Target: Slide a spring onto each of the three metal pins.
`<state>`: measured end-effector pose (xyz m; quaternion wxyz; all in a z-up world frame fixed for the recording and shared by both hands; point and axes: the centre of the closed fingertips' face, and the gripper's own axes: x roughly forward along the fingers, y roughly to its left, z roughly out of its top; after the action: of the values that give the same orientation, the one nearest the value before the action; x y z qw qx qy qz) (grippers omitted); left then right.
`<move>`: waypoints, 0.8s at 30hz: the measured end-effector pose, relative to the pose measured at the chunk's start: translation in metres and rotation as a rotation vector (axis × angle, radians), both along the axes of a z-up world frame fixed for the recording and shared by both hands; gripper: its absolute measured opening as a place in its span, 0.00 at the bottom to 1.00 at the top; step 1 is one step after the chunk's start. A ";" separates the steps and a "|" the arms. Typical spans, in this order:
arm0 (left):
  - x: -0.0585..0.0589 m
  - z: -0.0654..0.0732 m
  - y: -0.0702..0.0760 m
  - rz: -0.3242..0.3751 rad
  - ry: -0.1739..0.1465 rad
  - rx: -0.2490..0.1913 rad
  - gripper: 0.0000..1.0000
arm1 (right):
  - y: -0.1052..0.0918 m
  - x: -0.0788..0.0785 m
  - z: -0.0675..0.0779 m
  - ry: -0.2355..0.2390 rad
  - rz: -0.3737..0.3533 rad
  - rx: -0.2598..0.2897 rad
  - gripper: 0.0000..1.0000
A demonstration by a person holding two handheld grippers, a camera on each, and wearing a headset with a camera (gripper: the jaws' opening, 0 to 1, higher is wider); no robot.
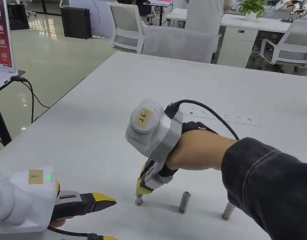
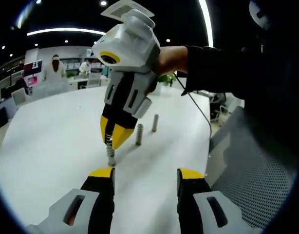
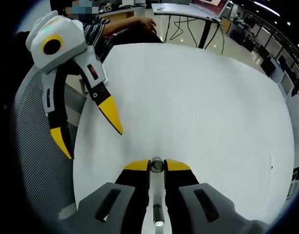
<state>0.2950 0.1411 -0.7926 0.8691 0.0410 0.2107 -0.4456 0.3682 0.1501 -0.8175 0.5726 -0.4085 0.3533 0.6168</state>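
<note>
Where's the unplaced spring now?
The spring sits centre of the left gripper view, held by the right gripper above the bare pin, left of both loaded pins.

Left claw (image 2: 145, 173) and right claw (image 3: 157, 165) are white, jaws black with yellow tips; sleeve (image 1: 273, 185) dark denim.

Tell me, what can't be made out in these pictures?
- Head view: the right gripper covers the top of the third pin, so whether the held spring has started onto it is unclear.
- Head view: the sleeve hides part of the rightmost spring.
- Head view: the bottom edge cuts off the left gripper.
- Right gripper view: the held spring blocks the pin beyond it.
</note>
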 end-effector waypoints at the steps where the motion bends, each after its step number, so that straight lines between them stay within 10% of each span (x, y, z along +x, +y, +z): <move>1: 0.000 0.000 0.000 0.000 0.000 0.000 0.46 | 0.000 0.000 -0.001 -0.001 0.001 -0.002 0.08; 24: -0.001 0.000 0.002 0.005 0.000 0.000 0.46 | 0.003 -0.005 -0.021 0.000 0.008 -0.027 0.08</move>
<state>0.2940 0.1434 -0.7925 0.8703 0.0407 0.2107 -0.4433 0.3630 0.1531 -0.8380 0.5643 -0.4176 0.3601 0.6144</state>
